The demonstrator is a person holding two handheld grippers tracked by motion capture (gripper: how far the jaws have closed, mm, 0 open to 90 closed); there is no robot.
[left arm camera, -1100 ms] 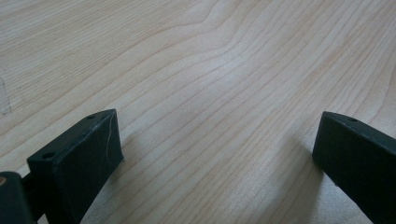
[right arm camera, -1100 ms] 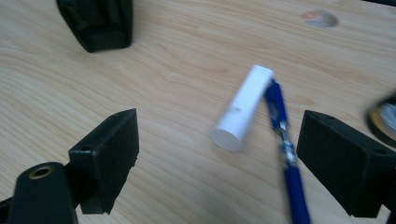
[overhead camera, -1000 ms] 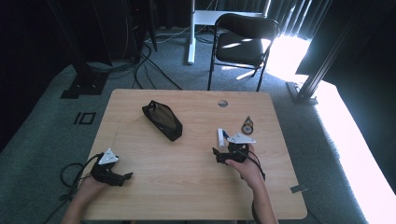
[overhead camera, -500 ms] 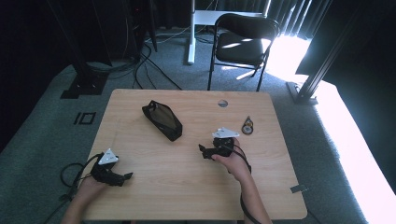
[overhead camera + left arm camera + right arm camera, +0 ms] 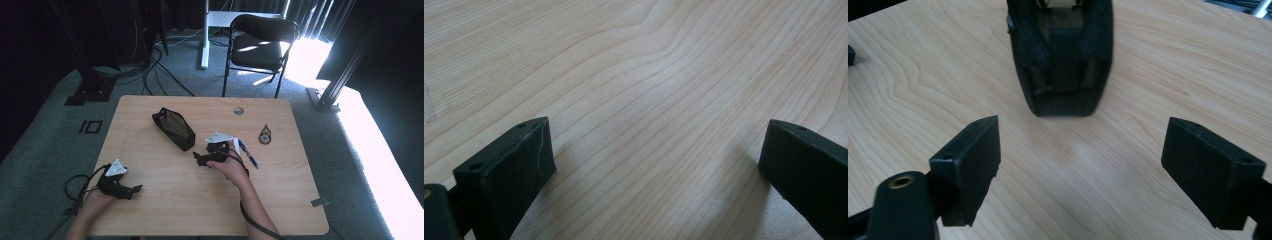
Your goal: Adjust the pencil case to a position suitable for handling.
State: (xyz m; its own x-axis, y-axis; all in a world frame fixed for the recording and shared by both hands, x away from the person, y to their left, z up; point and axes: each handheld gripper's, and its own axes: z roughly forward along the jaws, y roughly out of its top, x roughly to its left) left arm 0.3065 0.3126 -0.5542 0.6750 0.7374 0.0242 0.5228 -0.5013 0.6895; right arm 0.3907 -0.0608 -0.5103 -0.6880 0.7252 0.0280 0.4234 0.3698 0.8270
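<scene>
A black pouch (image 5: 173, 128) lies on the wooden table (image 5: 300, 200), left of centre toward the back, its mouth open. My right gripper (image 5: 200, 159) sits just to its right, pointing left at it with its jaws open. In the right gripper view the pouch (image 5: 1060, 55) lies a short way ahead of the open gripper (image 5: 1083, 165), with bare wood between the jaws. A blue pen (image 5: 248, 154) lies right behind that hand. My left gripper (image 5: 133, 190) rests near the front left corner, open over bare wood (image 5: 654, 160).
A small round dark object (image 5: 265, 135) lies toward the table's right back. A round grommet hole (image 5: 238, 110) sits near the far edge. A black chair (image 5: 257, 47) stands beyond the table. Cables trail off the left front edge.
My right gripper has moved left across the table, from near the pen toward the pouch. The left gripper has stayed in place.
</scene>
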